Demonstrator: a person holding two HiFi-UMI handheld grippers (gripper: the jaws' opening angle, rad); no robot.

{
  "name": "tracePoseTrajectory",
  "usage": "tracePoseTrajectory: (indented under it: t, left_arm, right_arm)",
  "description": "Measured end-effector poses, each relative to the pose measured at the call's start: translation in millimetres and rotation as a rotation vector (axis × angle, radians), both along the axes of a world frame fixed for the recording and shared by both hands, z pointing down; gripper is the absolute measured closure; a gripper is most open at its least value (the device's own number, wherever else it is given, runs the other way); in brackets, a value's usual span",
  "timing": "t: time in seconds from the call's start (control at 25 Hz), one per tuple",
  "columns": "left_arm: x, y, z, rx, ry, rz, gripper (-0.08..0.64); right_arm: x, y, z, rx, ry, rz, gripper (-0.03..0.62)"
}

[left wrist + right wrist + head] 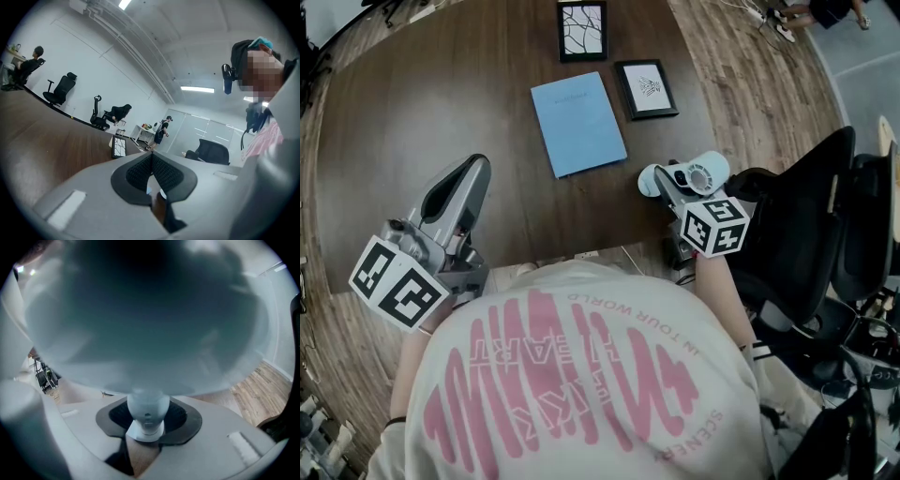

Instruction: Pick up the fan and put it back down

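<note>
Right hand-held gripper (146,427) has the fan (140,324) clamped by its narrow neck.

Its jaws stand half closed with the pads pressing on the pale-blue stem, and the round fan head fills the space in front. The fan is at the near right edge of the worktop (441,112); I cannot tell if it touches the wood. The left hand-held gripper (151,180) is apart at the left, jaws together and empty. I judge the carrying step is in hand. The next move needs a level, slow lowering before the jaws release, clear of the blue booklet (578,122).
</note>
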State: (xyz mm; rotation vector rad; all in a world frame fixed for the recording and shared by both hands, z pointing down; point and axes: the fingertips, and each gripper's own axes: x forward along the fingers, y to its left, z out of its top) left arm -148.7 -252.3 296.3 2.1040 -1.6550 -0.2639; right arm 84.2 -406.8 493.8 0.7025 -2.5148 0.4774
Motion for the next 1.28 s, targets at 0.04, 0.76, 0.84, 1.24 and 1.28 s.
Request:
tracePoseTrajectory:
  t: [0.04,0.76,0.84,1.24,1.28]
  left_arm:
    - [0.3,-0.1,0.1,0.000,0.000,-0.003,0.540]
    - [-3.2,9.2,9.1,-0.023,0.017,-0.066,0.540]
    - [-2.5,9.3,8.8,-0.024,0.018,-0.064,0.540]
    - [-0.5,9.0,12.0,-0.021,0.016,-0.069,0.540]
    - [0.3,9.2,12.8,-0.023,0.016,-0.069,0.540]
  right_arm:
    - [1.4,-2.2,0.6,0.002,0.004,0.007,0.445]
    - [-0.2,-13.7,12.1,0.113,0.148,-0.050,0.445]
    - [-0.1,-13.6,12.1,0.118,0.154,-0.053,0.444]
    - [-0.4,-13.6,14.3,0.105,0.140,-0.057,0.443]
    - [-0.7,-13.0,15.0,0.106,0.143,-0.063,0.443]
